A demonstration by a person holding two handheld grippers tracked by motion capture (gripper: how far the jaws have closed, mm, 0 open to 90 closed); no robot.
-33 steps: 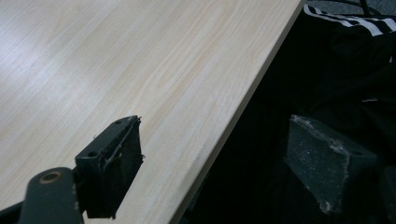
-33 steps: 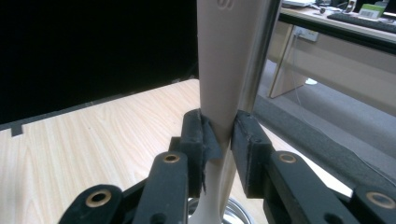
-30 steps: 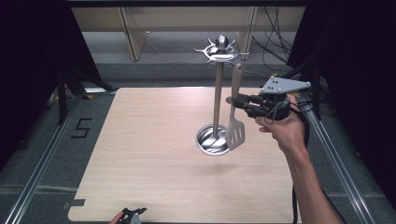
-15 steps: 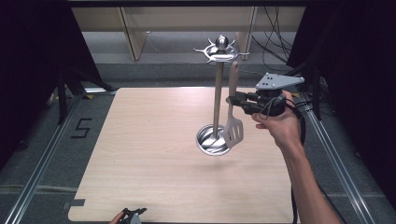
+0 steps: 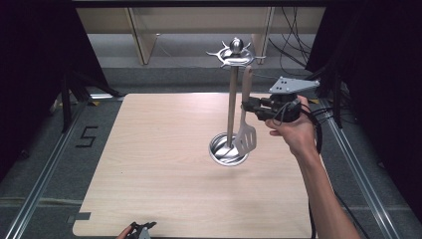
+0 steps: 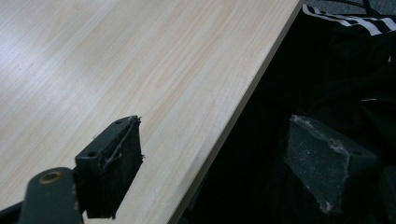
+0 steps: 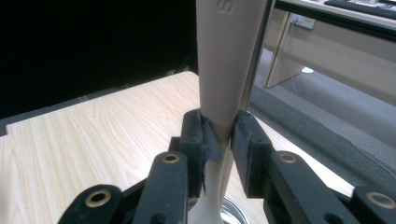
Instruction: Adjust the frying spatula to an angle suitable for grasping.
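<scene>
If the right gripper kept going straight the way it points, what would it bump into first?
The right gripper already clamps the spatula and points left in the high view. Pushed on, the spatula would likely meet the rack's pole first, though depth there is hard to judge.

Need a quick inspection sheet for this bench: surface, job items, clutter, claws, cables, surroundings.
Surface: light wood table, bare apart from the rack.
Job items: slotted spatula upright beside the rack pole, blade above the rack's round base; whether its top is on a hook cannot be told.
Clutter: nothing seen.
Claws: right claw shut on the spatula handle; left claw open, holding nothing, at the table's near edge.
Cables: black cable trails from the right claw along the forearm; more cables on the floor behind.
Surroundings: metal rails beside the table, wooden furniture legs beyond, dark curtains at the sides.
</scene>
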